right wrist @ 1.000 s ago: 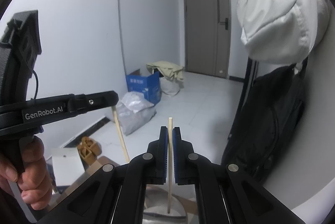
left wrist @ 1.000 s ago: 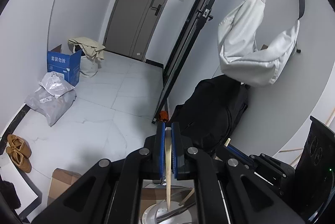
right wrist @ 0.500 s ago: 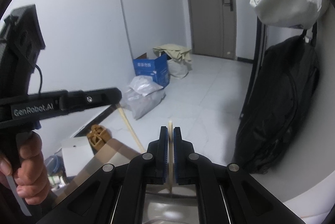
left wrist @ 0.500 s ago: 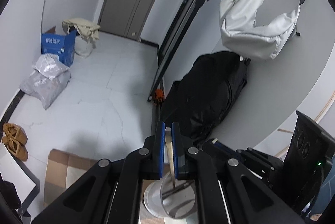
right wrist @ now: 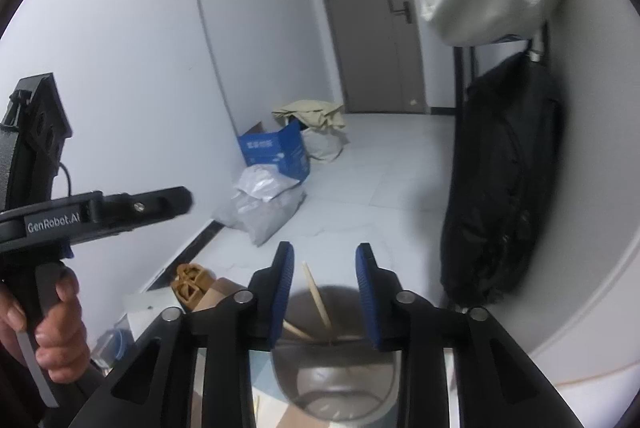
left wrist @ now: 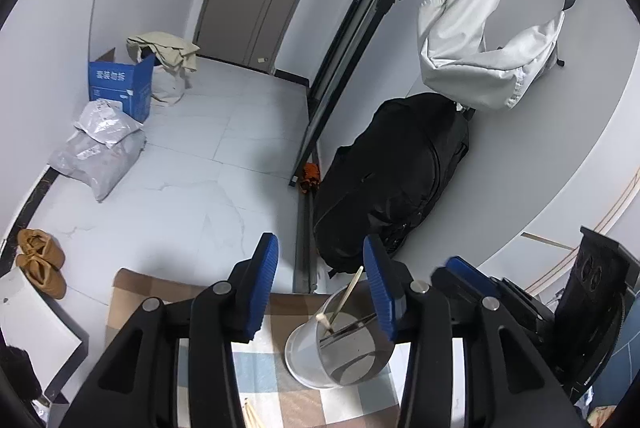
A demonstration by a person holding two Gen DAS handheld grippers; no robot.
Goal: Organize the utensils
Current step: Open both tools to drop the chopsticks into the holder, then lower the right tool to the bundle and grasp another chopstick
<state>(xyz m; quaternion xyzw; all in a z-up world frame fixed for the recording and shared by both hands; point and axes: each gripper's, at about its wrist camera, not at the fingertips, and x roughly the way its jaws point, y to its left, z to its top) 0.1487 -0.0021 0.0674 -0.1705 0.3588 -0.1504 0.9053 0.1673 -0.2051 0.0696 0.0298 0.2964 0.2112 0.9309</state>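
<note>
Two wooden chopsticks (left wrist: 345, 298) lean inside a shiny metal utensil cup (left wrist: 340, 356), their upper ends sticking out above its rim. In the right wrist view the same sticks (right wrist: 316, 296) slant across the cup (right wrist: 336, 384), free of any grip. The cup stands on a checked cloth (left wrist: 280, 384) spread over the worktop, and more chopstick ends (left wrist: 252, 414) lie on that cloth at the bottom edge of the left wrist view.

The left gripper (left wrist: 320, 288) hangs just above the cup with its jaws partly parted and nothing between the blue pads; they have just been opening. The right gripper (right wrist: 324, 292) is likewise partly open over the cup and empty, its jaws also having just been opening. A person's hand (right wrist: 44, 328) grips the left tool's handle.

The step in hand looks like the drop: both sticks released into the cup. Next, I judge, each gripper should lift clear without knocking the leaning sticks, then go down to the loose chopsticks on the cloth, closing on them near mid-length so they do not pivot.

Beyond lie a tiled floor (left wrist: 192, 188), a black bag (left wrist: 396, 180) and a blue carton (left wrist: 120, 84).
</note>
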